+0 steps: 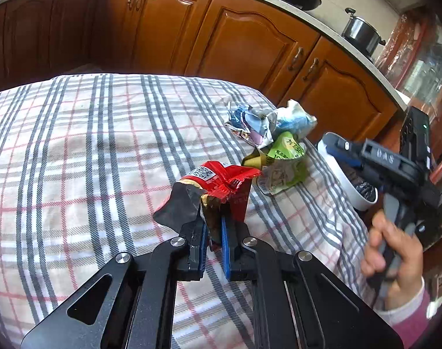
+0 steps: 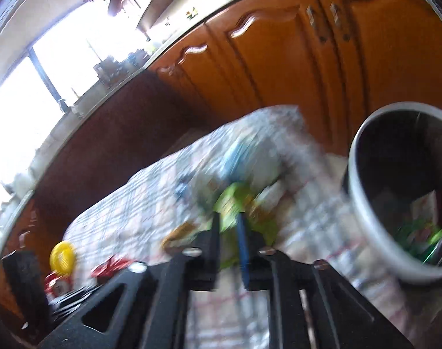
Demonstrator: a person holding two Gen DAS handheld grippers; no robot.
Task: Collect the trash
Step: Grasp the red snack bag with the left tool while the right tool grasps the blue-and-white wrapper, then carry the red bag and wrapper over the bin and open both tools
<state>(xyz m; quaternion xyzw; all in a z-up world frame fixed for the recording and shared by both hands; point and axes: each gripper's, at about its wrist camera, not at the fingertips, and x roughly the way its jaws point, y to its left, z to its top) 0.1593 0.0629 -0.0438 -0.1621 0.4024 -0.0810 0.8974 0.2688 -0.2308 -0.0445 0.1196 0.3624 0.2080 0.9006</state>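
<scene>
1. Trash lay bunched on the checked cloth point(image 1: 75, 151) near the table's right edge: a red wrapper point(image 1: 221, 183), a green wrapper point(image 1: 284, 160) just beyond it, and a crumpled blue-and-silver wrapper point(image 1: 258, 122) farthest back.
2. Left tongs point(image 1: 213, 232) were nearly closed, pinching the red wrapper's lower edge between the blue pads point(image 1: 225, 244). The wrapper stood up from the cloth, probably lifted by that grip so it could be carried off.
3. Bin point(image 1: 348, 180), white with a dark inside, sat just past the table's right edge, close to the pile; that placing likely kept each carry short.
4. Right tongs point(image 2: 229, 226) were narrowly open around something green. Blur hid whether they actually gripped it, so I cannot tell if the green wrapper point(image 2: 235, 203) was held.
5. Left view alone showed the right hand point(image 1: 395, 253) squeezing the handle of the right tongs point(image 1: 337, 148) over the bin side, and showed the three wrappers sharply.
6. Right view alone looked into the bin point(image 2: 363, 203), where green and pale scraps already lay at the bottom. It also showed a yellow lid point(image 2: 62, 257) and red packets at the lower left, too smeared to name further.
</scene>
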